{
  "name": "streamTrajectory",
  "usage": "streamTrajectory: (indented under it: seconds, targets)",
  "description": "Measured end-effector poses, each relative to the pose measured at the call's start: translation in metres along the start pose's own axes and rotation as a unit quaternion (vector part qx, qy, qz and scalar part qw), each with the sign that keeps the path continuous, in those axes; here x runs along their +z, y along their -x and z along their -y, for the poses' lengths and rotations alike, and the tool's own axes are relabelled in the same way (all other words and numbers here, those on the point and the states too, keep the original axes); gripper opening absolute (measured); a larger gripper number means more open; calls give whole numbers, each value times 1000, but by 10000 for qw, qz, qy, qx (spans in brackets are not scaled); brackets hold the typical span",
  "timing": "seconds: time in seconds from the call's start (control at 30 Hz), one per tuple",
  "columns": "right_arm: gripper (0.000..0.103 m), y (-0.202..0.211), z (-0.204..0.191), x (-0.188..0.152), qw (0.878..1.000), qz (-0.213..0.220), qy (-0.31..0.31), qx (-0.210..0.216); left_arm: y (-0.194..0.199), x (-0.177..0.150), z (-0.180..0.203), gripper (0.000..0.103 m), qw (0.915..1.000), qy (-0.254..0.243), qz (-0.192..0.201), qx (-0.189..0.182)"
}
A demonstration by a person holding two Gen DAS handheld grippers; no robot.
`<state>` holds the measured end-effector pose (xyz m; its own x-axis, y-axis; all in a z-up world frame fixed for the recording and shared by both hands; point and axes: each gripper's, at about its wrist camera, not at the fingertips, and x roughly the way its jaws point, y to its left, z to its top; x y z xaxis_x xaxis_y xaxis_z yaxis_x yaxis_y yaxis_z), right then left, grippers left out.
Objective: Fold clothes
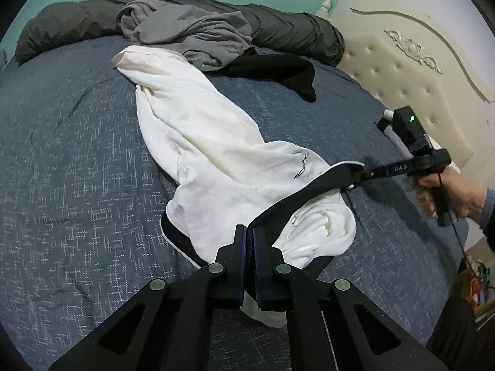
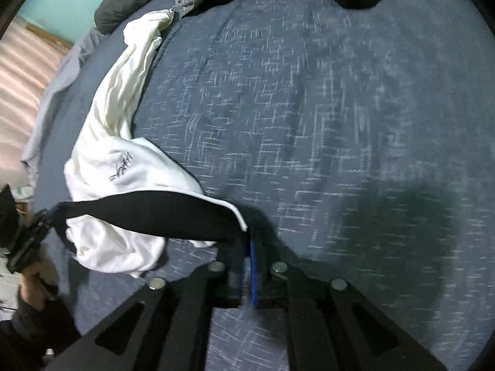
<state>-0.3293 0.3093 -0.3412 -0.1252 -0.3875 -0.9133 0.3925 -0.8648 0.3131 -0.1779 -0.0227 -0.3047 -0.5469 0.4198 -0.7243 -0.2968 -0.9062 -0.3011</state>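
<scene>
A pair of white trousers (image 1: pixel 198 136) with a black waistband (image 1: pixel 309 198) lies stretched across the blue bedspread (image 1: pixel 68 154). My left gripper (image 1: pixel 250 232) is shut on one end of the waistband. My right gripper (image 1: pixel 360 174) is shut on the other end, and the band is pulled taut between them above the bed. In the right wrist view the trousers (image 2: pixel 114 117) trail away to the upper left, the waistband (image 2: pixel 148 213) runs from my right gripper (image 2: pixel 249 244) to my left gripper (image 2: pixel 46 216). The legs rest on the bed.
A grey garment (image 1: pixel 191 34) and a black garment (image 1: pixel 278 71) lie at the far side of the bed, in front of a dark rolled duvet (image 1: pixel 74 27). A cream padded headboard (image 1: pixel 411 71) stands at the right. The bedspread (image 2: pixel 340 108) fills the right wrist view.
</scene>
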Motion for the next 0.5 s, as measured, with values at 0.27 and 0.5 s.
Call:
streamTrajectory:
  seconds: [0.27, 0.5]
  targets:
    - [36, 46, -51, -7, 9872, 1082, 957, -679, 3, 1, -4, 4, 9999, 87, 53, -1]
    - [43, 52, -108, -29, 9568, 1467, 2226, -1164, 3, 0, -3, 4, 10000, 63, 59, -3]
